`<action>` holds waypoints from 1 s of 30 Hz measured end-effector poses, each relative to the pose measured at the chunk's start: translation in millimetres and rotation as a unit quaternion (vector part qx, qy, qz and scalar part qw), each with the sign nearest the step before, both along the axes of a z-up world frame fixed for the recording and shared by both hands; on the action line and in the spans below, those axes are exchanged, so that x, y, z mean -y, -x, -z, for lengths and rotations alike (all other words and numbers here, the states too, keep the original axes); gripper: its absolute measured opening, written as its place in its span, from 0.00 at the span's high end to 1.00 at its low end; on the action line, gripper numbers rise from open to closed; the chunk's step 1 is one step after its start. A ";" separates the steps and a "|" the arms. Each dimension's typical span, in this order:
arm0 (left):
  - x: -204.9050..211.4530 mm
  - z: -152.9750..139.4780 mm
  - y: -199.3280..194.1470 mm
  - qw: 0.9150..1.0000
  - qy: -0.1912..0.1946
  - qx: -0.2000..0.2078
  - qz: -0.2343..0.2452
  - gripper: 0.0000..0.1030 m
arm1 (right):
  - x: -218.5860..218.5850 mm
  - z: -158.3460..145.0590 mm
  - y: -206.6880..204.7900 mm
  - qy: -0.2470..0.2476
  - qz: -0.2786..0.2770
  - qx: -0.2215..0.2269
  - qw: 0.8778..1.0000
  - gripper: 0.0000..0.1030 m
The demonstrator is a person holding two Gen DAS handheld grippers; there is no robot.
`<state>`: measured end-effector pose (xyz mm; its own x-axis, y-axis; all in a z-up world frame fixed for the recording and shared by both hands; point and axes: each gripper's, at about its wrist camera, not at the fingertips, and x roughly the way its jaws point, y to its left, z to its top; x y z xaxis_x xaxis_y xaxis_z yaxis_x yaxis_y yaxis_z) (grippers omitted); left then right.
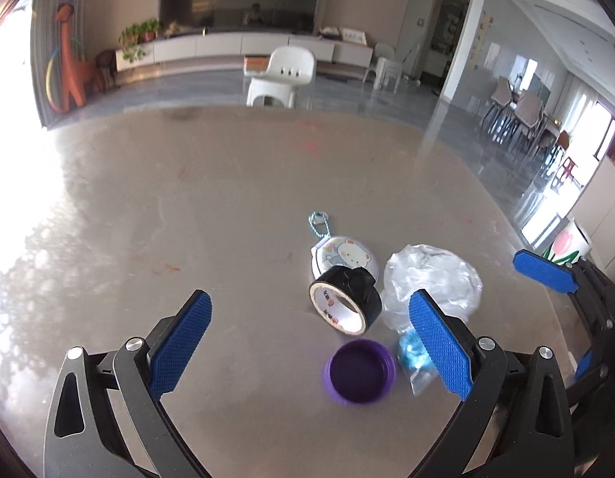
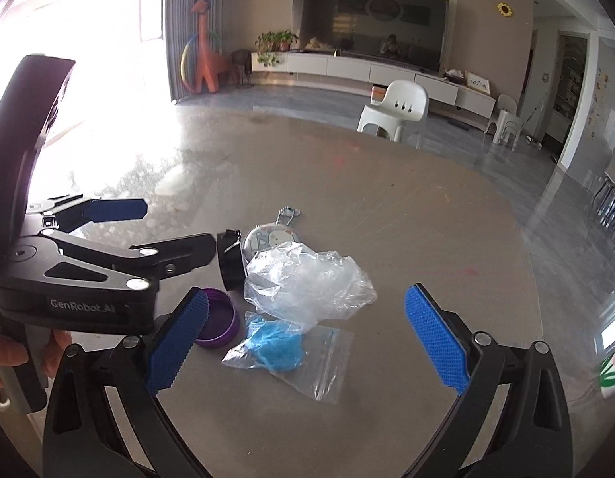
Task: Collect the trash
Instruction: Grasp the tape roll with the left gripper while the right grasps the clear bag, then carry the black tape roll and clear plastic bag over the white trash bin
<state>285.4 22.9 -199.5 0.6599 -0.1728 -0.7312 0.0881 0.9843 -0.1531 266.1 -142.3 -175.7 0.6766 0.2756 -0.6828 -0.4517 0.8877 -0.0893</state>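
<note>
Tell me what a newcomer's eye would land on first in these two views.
A small cluster of items in the middle of the brown table: a crumpled clear plastic bag, a zip bag with something bright blue inside just in front of it, a purple lid and a black tape roll to their left. Both grippers, left and right, hover open over it, blue-padded fingers spread wide.

Two near wrist views — shared table (image 1: 227,199)

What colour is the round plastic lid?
Purple, clearest in the left wrist view.
</note>
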 end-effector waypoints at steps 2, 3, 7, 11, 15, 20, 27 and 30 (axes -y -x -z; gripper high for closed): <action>3.5 6.6 -5.7 1.000 0.002 -0.010 0.003 0.05 | -5.5 6.0 -8.2 0.010 -0.007 -0.006 1.000 0.04; 5.3 10.7 -10.7 1.000 0.000 -0.014 0.002 0.06 | -10.2 9.8 -11.8 0.017 -0.009 -0.007 1.000 0.04; 8.5 17.9 -18.2 1.000 0.007 -0.028 0.011 0.27 | -12.2 18.0 -22.3 0.019 -0.018 -0.017 1.000 0.05; 9.9 22.6 -18.7 0.999 0.022 -0.041 0.026 0.52 | -10.5 24.2 -29.3 0.031 -0.015 -0.018 0.999 0.61; 11.3 23.9 -11.8 0.998 0.026 -0.038 0.046 0.85 | 0.7 24.0 -30.6 0.008 -0.014 -0.025 1.000 0.77; 12.8 6.5 6.7 0.999 0.013 -0.004 0.042 0.85 | 16.4 5.4 -23.6 -0.021 -0.001 -0.006 1.000 0.79; 16.7 -35.4 35.5 0.999 0.008 0.034 0.039 0.85 | 39.5 -36.4 14.2 -0.055 0.012 0.034 0.998 0.79; 27.3 -54.7 48.6 0.998 0.004 0.049 0.040 0.85 | 53.8 -62.0 38.2 -0.070 0.020 0.059 0.996 0.79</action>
<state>236.8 -4.4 -144.8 0.7124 -0.2334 -0.6618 0.1812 0.9723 -0.1479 227.9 -196.1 -113.7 0.7621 0.3327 -0.5554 -0.4088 0.9125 -0.0142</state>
